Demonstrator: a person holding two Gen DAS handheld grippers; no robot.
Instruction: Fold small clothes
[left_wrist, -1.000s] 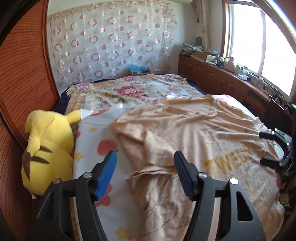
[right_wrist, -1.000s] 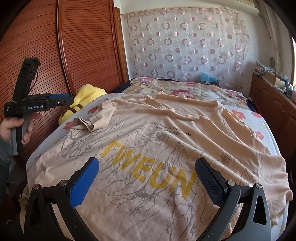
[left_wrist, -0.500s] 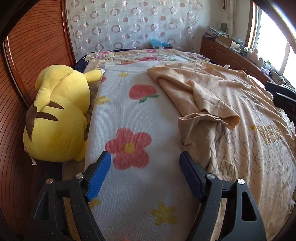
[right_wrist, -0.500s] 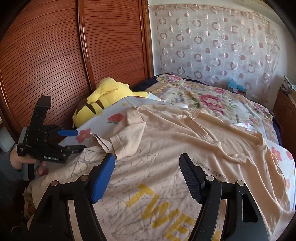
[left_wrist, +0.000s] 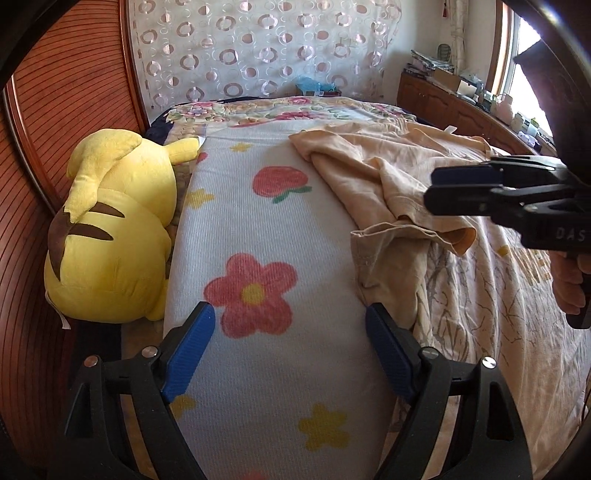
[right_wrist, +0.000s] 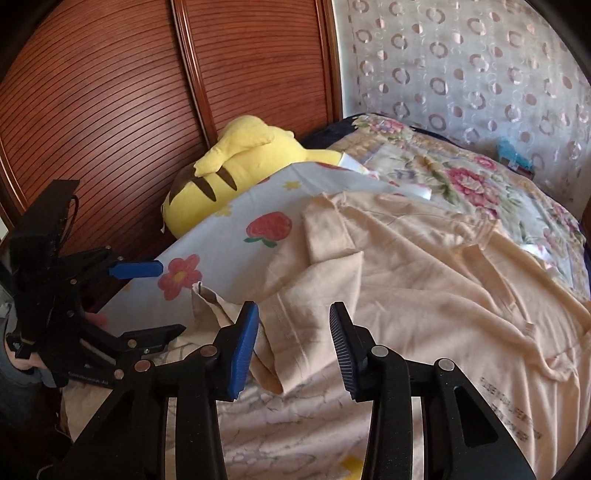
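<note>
We saw a yellow plush toy (left_wrist: 110, 229) lying beside the flowered blanket (left_wrist: 258, 258) on which the peach T-shirt (right_wrist: 424, 277) lay spread. Our left tongs (left_wrist: 290, 350), just opening wide, hovered beside its folded sleeve; our right tongs (right_wrist: 293, 343), closing, straddled that sleeve ungripped.

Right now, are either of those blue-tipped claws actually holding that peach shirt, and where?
Neither. The left gripper is open over the bedsheet. The right gripper has been closing around the T-shirt's folded sleeve, not gripping.
</note>
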